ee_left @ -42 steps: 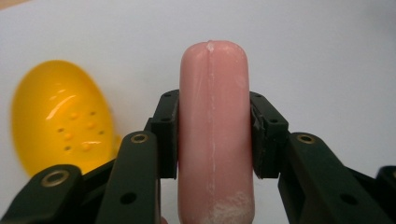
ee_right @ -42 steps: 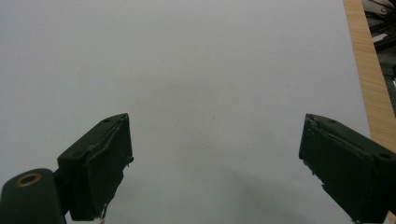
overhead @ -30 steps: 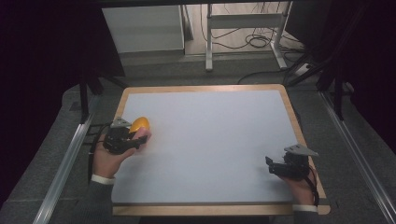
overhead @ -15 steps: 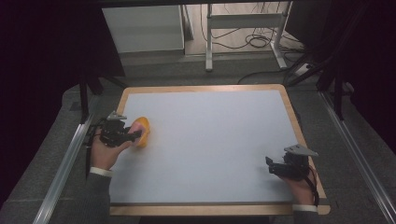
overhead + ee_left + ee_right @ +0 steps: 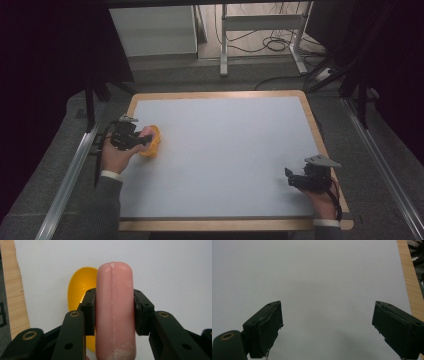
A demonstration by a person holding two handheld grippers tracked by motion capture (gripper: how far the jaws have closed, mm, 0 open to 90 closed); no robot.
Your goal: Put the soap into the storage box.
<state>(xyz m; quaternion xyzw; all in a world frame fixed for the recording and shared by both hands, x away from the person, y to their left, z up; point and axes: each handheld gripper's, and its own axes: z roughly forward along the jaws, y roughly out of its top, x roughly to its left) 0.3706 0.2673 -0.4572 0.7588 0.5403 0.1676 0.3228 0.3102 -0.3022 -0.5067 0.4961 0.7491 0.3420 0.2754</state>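
My left gripper [image 5: 114, 307] is shut on a pink sausage [image 5: 114, 300], its pads pressing both sides. Beneath it lies a yellow bowl-shaped dish [image 5: 80, 287] on the white mat. In the high view the left gripper [image 5: 142, 141] sits at the mat's left edge, with the sausage [image 5: 146, 131] held over the yellow dish [image 5: 153, 142]. My right gripper [image 5: 290, 179] rests near the mat's front right corner. Its jaws stand wide apart in the right gripper view [image 5: 327, 330], with only bare mat between them.
The white mat [image 5: 225, 150] lies in a wooden frame [image 5: 320, 145] on the table. Metal rails [image 5: 70, 175] run along both sides. A table leg and cables [image 5: 270, 45] are on the floor beyond the far edge.
My left hand has carried the sausage left and slightly away, now over the yellow dish near the mat's left edge. The right gripper has stayed put.
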